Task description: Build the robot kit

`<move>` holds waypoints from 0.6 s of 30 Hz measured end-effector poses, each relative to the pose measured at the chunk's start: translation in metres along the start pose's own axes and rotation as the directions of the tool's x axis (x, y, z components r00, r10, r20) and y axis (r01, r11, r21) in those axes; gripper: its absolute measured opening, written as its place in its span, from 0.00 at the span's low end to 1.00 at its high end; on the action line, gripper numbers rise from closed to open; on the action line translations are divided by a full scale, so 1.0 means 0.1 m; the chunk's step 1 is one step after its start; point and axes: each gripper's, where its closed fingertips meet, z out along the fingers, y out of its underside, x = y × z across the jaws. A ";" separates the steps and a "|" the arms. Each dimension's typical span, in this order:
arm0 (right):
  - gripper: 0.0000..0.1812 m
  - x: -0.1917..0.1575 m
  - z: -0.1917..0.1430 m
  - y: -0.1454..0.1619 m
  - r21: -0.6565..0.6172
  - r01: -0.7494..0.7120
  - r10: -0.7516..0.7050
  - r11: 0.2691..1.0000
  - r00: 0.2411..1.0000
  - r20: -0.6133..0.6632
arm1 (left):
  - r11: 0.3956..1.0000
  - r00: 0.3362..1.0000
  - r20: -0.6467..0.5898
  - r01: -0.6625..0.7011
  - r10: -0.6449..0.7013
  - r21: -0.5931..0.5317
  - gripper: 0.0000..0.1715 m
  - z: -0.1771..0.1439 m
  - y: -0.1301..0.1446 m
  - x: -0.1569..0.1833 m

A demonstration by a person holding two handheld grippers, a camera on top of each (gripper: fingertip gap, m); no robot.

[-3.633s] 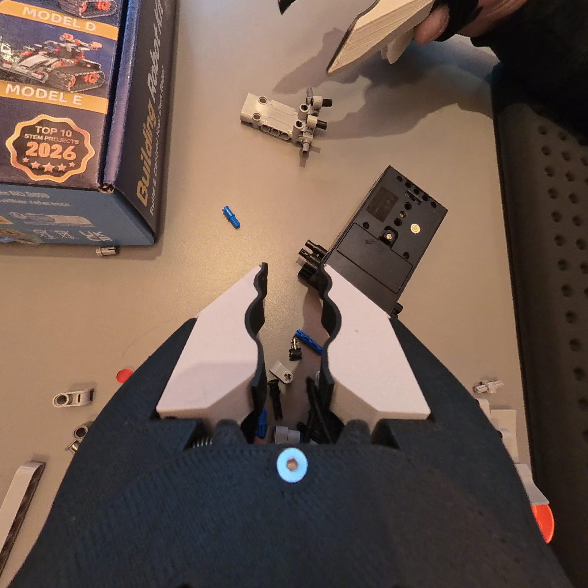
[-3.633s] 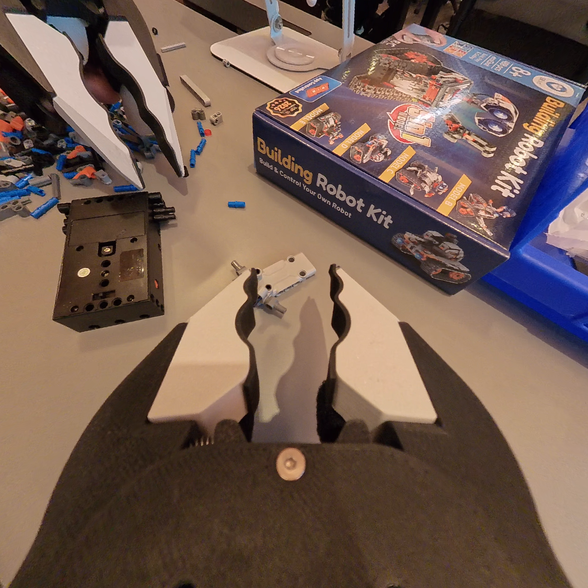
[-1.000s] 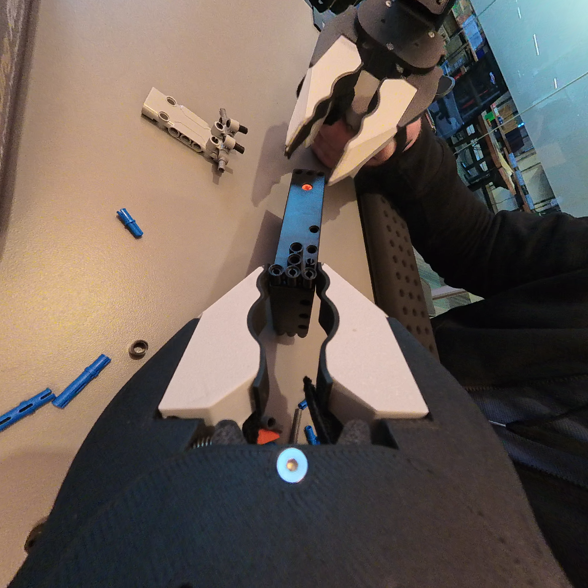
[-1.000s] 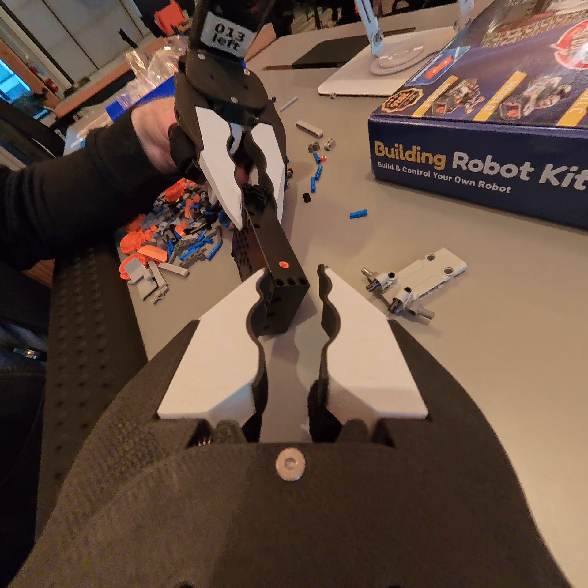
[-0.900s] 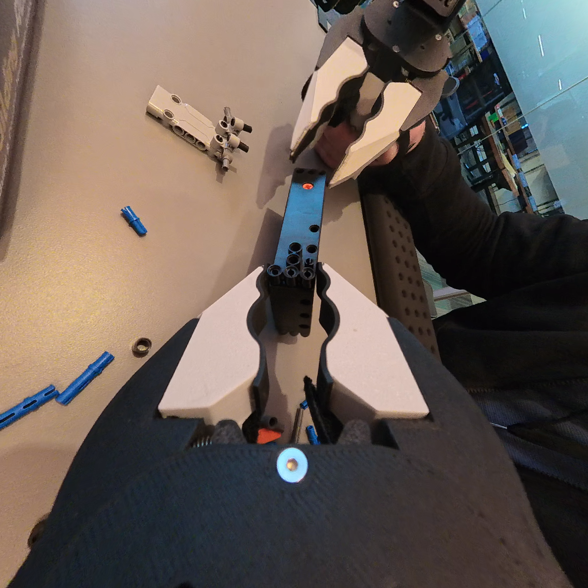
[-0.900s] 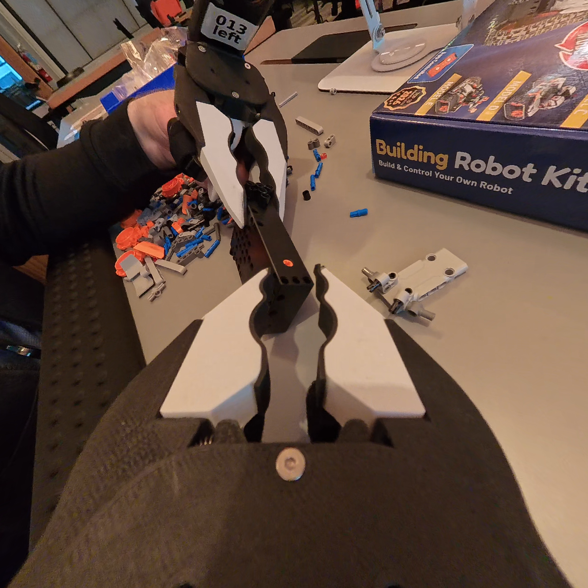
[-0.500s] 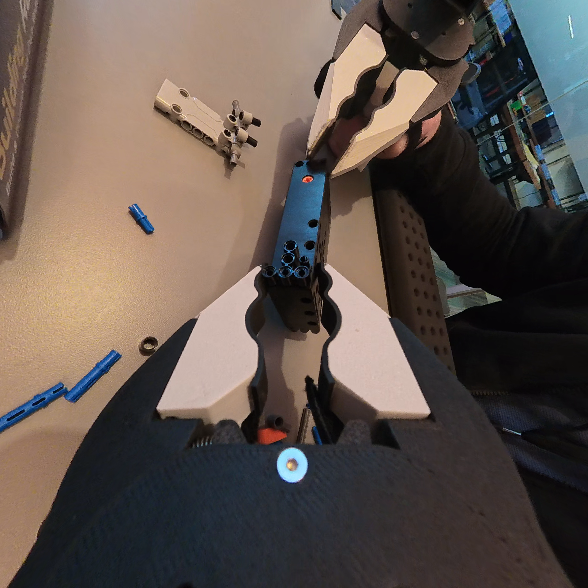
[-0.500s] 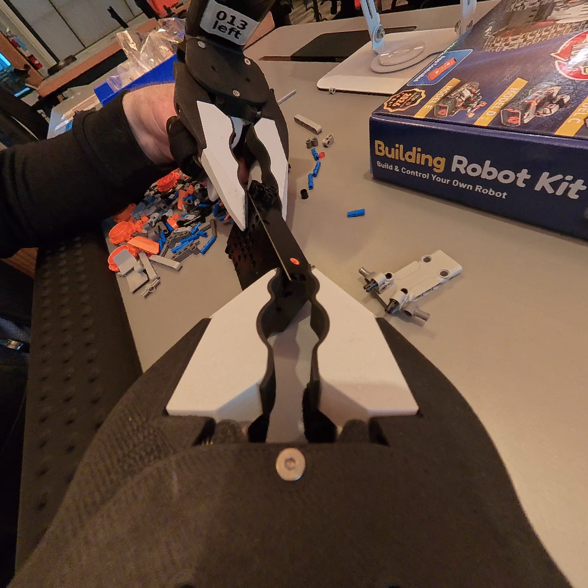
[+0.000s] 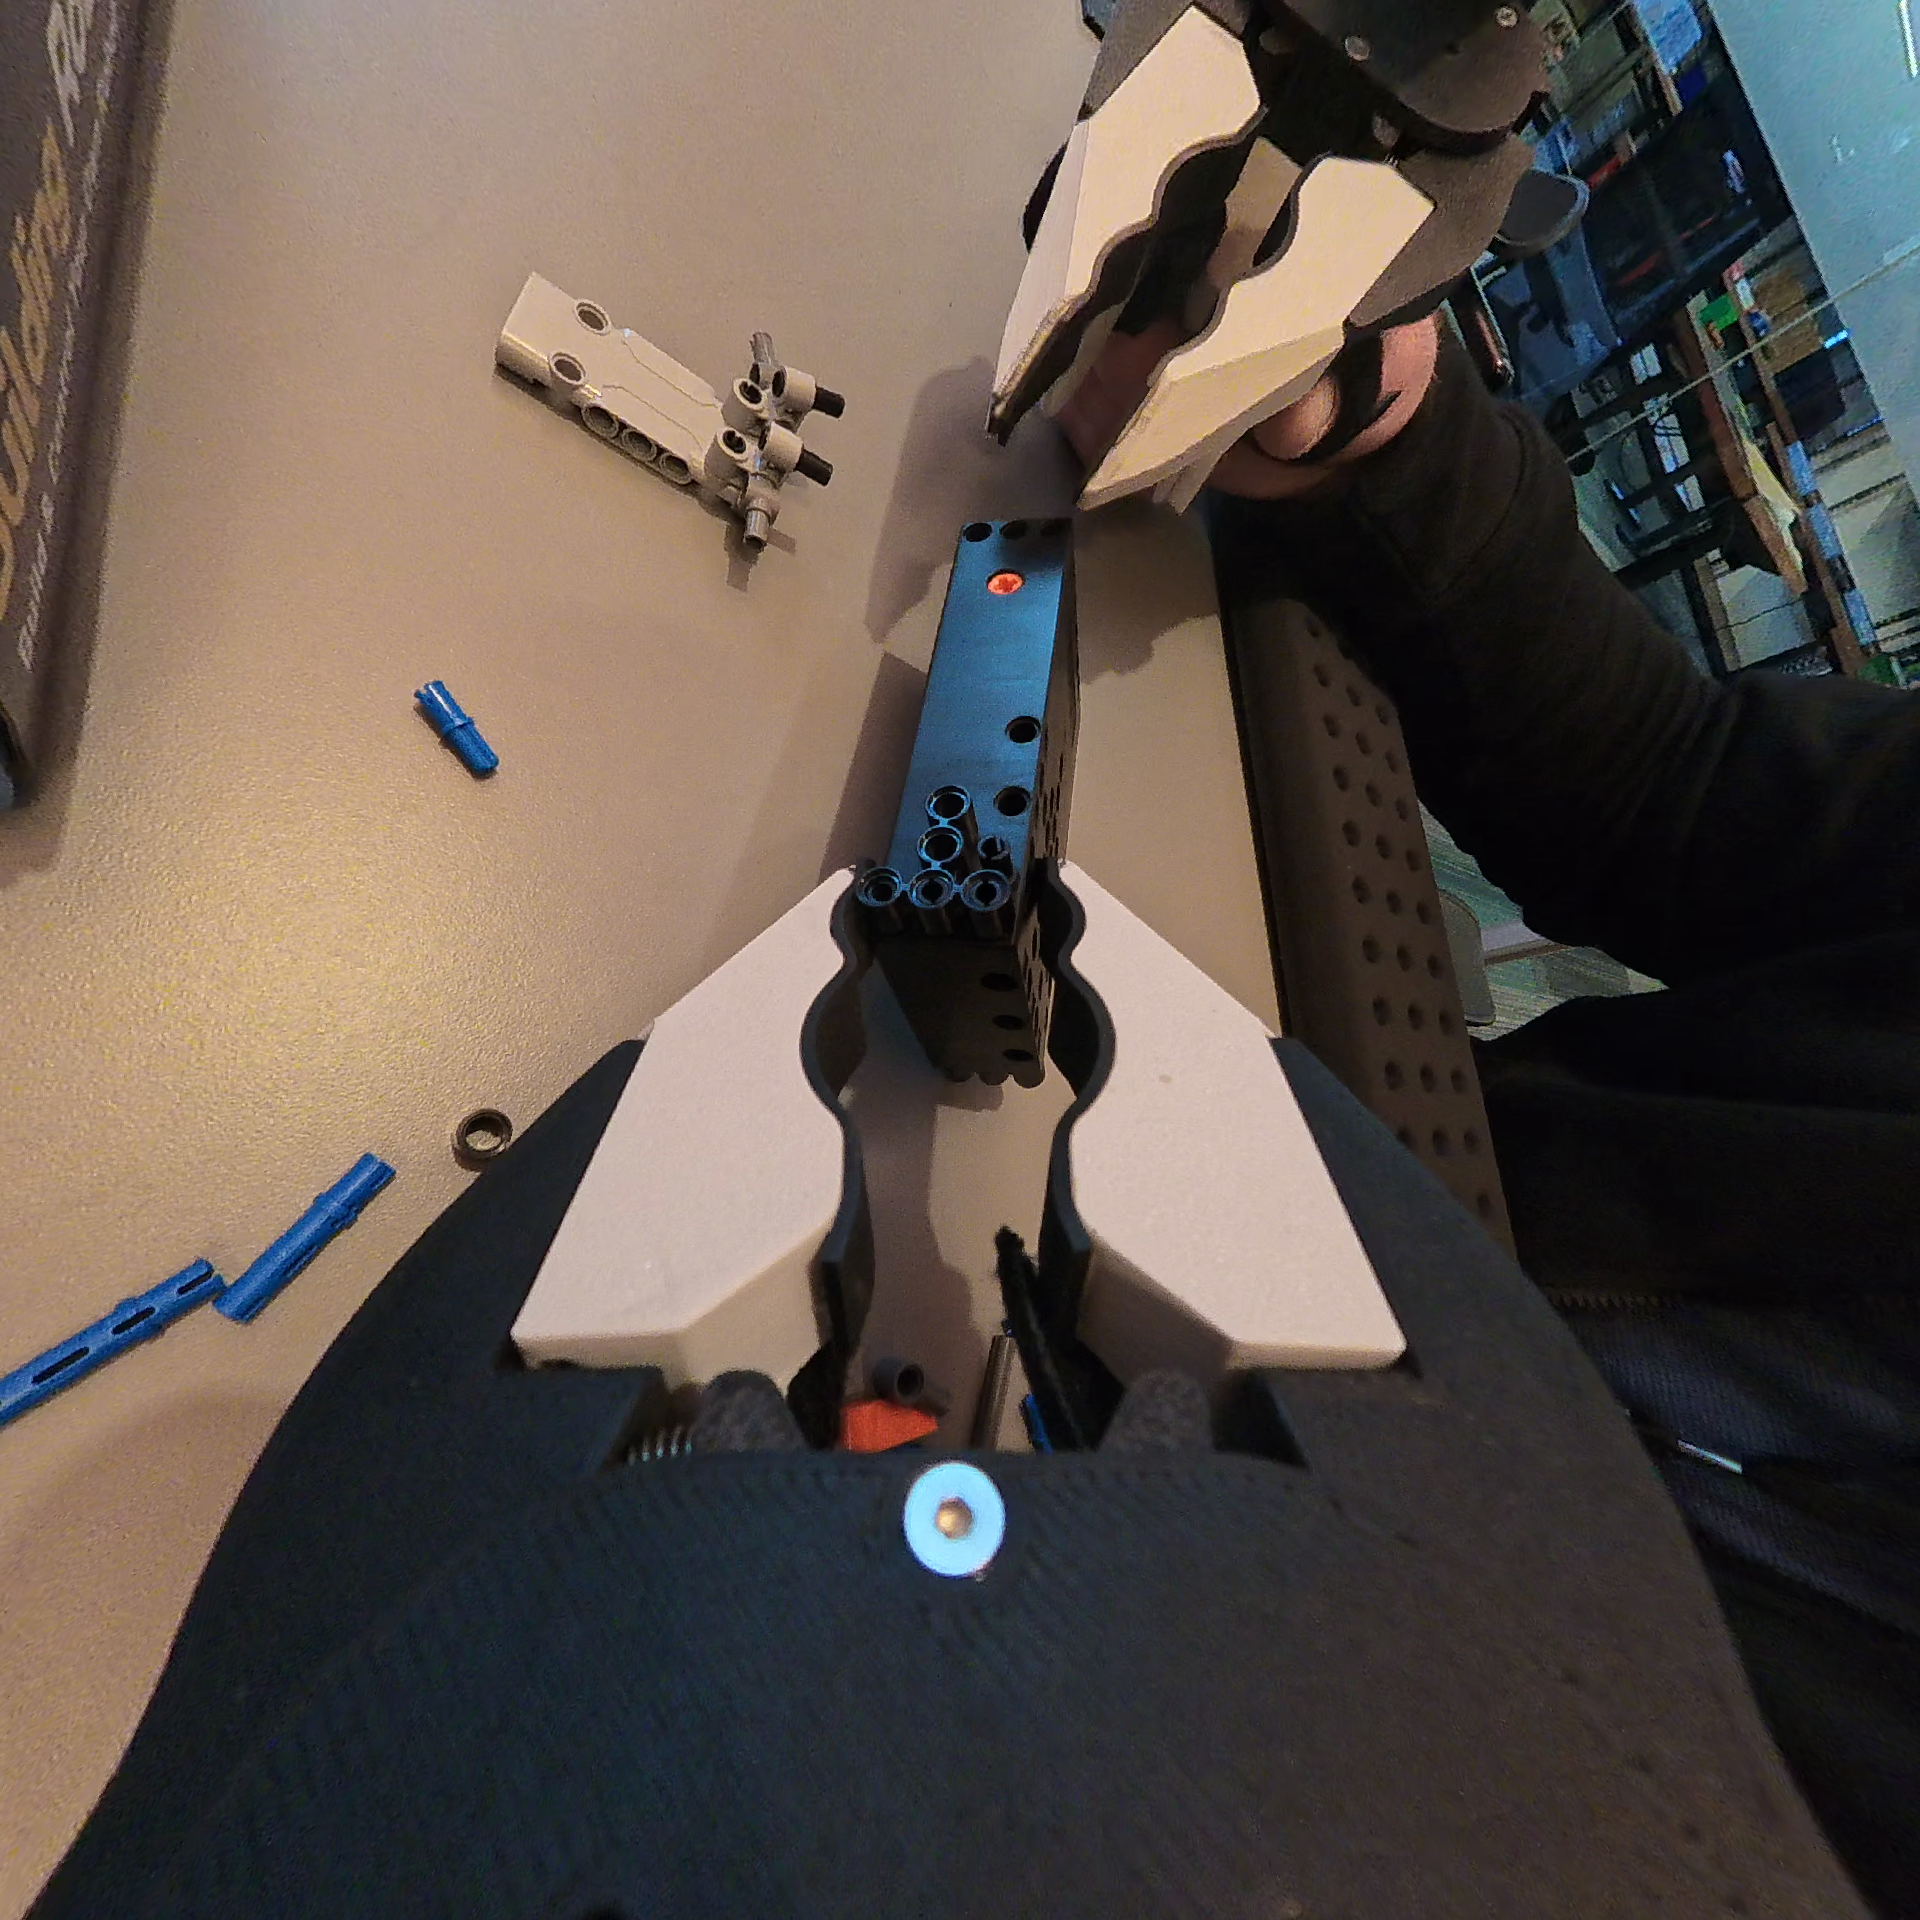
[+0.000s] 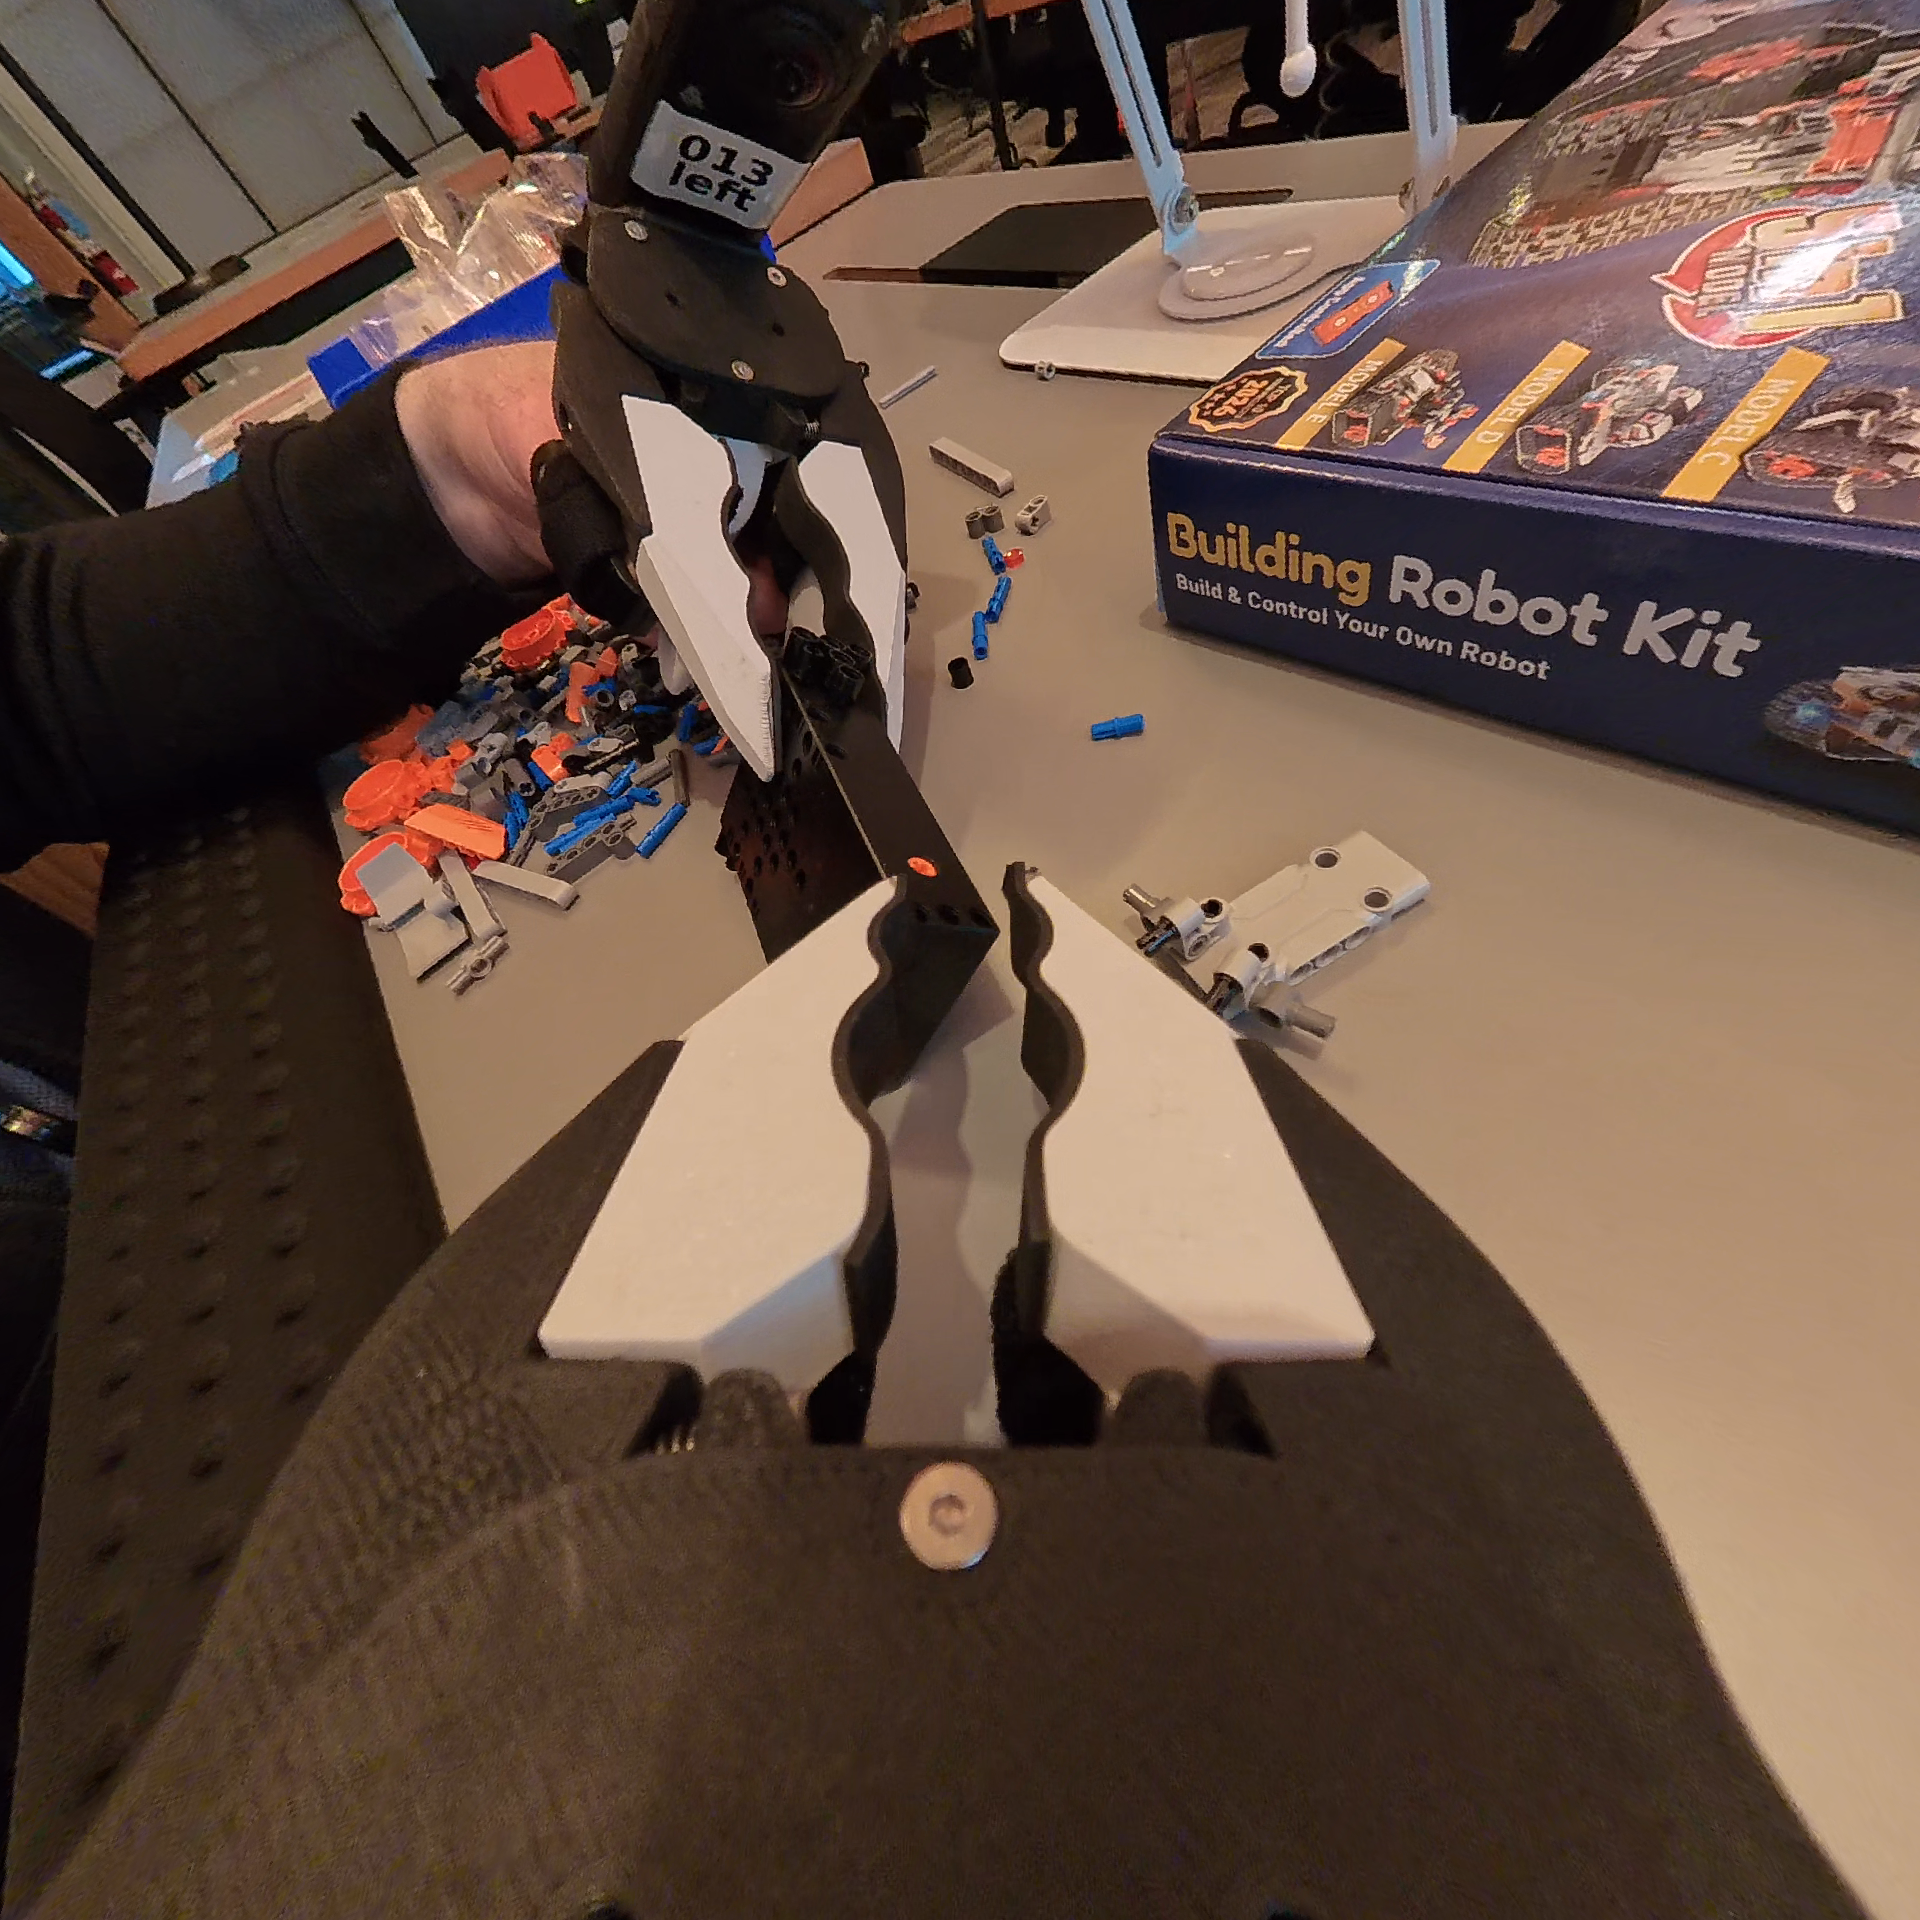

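My left gripper (image 9: 954,883) is shut on one end of a long black block with pin holes (image 9: 997,675), held on edge just over the grey table. In the right wrist view the left gripper (image 10: 831,743) comes down from the upper left onto the block (image 10: 883,800). My right gripper (image 10: 951,881) is open around the block's other end, with a gap on its right side. In the left wrist view the right gripper (image 9: 1039,462) hangs open just beyond that end.
A grey beam with pins (image 10: 1278,935) lies right of the block, a blue pin (image 10: 1117,727) beyond it. A blue kit box (image 10: 1558,520) stands at the right. A pile of small parts (image 10: 520,758) lies left, by a black perforated mat (image 10: 208,1039). Spacing between my two grippers at the tips: around 9 cm.
My left gripper took the black block off the table and turned it on edge. My right gripper closed on its far end half a second ago and has now opened and drawn back slightly.
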 end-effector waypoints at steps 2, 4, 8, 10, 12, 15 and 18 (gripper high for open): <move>0.09 0.00 -0.01 -0.02 0.011 0.004 -0.004 1.000 1.000 0.001 | 1.000 1.000 -0.001 0.000 0.000 0.000 0.17 0.00 0.00 0.00; 0.09 0.00 -0.02 -0.02 0.017 0.003 -0.003 1.000 1.000 0.000 | 1.000 1.000 -0.002 0.001 -0.001 0.001 0.17 0.00 0.00 0.00; 0.10 0.00 -0.03 -0.03 0.024 0.005 -0.005 1.000 1.000 0.000 | 1.000 1.000 -0.006 0.005 -0.005 0.004 0.17 0.00 0.00 0.00; 0.09 0.00 -0.04 -0.04 0.032 0.001 -0.001 0.999 1.000 0.005 | 1.000 1.000 -0.008 0.009 -0.009 0.006 0.17 0.00 0.00 -0.01; 0.09 0.02 -0.06 -0.06 0.042 -0.001 0.001 0.999 1.000 0.001 | 1.000 1.000 -0.009 0.008 -0.008 0.007 0.17 0.00 0.00 -0.01; 0.09 0.02 -0.07 -0.06 0.048 -0.004 0.004 0.999 1.000 0.003 | 1.000 1.000 -0.009 0.007 -0.007 0.006 0.17 0.00 0.00 -0.01; 0.09 0.02 -0.07 -0.06 0.048 -0.005 0.005 0.999 1.000 0.003 | 1.000 1.000 -0.010 0.009 -0.008 0.008 0.17 0.00 0.00 -0.01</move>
